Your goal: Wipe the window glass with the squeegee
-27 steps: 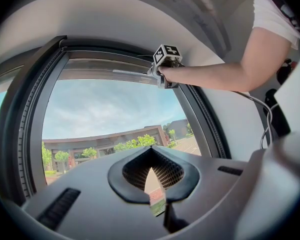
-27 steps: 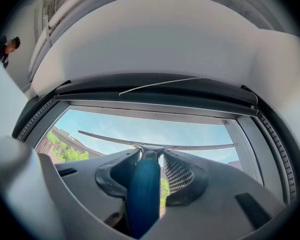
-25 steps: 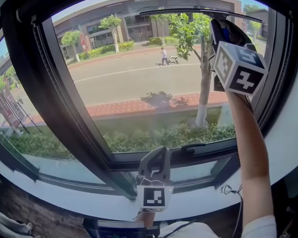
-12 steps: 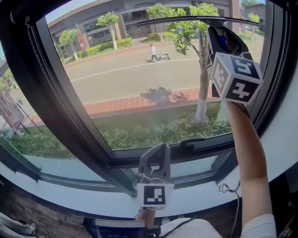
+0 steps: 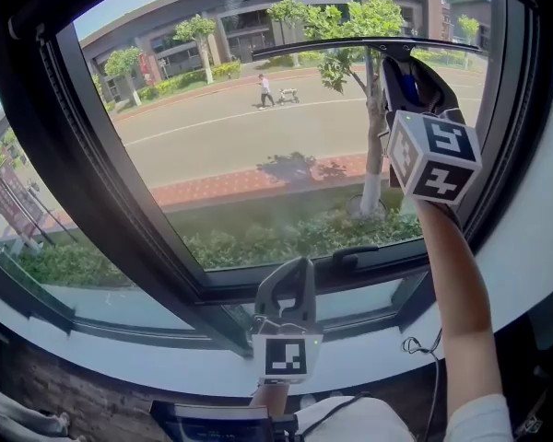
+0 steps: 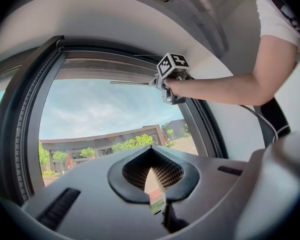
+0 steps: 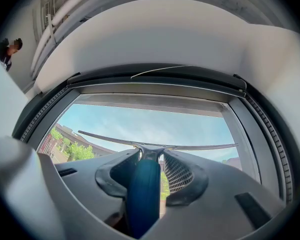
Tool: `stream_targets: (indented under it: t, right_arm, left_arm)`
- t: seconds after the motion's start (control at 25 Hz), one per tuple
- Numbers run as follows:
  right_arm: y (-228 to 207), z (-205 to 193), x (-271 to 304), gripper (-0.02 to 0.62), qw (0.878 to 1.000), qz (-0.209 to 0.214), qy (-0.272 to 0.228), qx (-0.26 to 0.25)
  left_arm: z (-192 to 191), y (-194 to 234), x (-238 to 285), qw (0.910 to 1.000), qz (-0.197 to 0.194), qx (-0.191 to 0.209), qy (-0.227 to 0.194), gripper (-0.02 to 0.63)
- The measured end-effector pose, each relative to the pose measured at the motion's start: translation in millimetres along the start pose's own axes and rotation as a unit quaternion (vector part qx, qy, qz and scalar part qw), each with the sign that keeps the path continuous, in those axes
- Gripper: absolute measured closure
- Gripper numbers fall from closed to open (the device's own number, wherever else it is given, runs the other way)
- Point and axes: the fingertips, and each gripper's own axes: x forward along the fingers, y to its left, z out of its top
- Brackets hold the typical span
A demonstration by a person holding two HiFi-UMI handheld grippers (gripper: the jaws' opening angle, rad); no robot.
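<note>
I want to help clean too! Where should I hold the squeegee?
Hold the blue handle, coming from below, like the right gripper does. The handle sticks down from the middle of the long blade, so the blade can lie level across the glass.

Head view: the blue-handled squeegee with a long black blade (image 5: 350,43) shows its handle only as a sliver. The rest sits behind the right gripper (image 5: 401,67) and its marker cube, which also covers the right hand. The left hand (image 5: 273,397) is mostly hidden under the left gripper (image 5: 288,284). The dark window frame (image 5: 120,201) runs off the left, top and right edges. The figure with a cart (image 5: 269,90) outside is too small to resolve.

Right gripper view: the handle's lower end leaves the bottom edge. The distant person (image 7: 7,51) is partly cut by the dark rim.
</note>
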Motion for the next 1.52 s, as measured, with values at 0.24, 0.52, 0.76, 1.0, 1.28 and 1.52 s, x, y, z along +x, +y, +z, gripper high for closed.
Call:
stream_targets:
  t: [0.24, 0.52, 0.76, 1.0, 1.28, 1.52]
  right_arm:
    - [0, -12, -9, 0.448, 1.0, -0.004, 0.004, 0.005]
    - [7, -24, -20, 0.449, 1.0, 0.003, 0.012, 0.009]
    - [8, -47, -32, 0.448, 1.0, 0.002, 0.025, 0.004]
    - [13, -60, -41, 0.449, 0.999, 0.005, 0.034, 0.0]
    - [21, -78, -51, 0.449, 0.999, 0.008, 0.048, 0.004]
    - [24, -91, -59, 0.449, 0.998, 0.006, 0.058, 0.007]
  left_arm:
    - [-1, -4, 2, 1.0, -0.004, -0.002, 0.001, 0.604]
    - [-3, -7, 5, 0.9999, -0.009, 0.001, 0.009, 0.604]
    - [-5, -9, 6, 0.9999, -0.01, -0.001, 0.011, 0.604]
    - [-8, -11, 4, 0.9998, -0.011, -0.007, 0.013, 0.604]
    - [-9, -9, 2, 0.9998, -0.01, -0.01, 0.012, 0.604]
    - [-10, -7, -1, 0.9997, -0.011, -0.003, 0.019, 0.604]
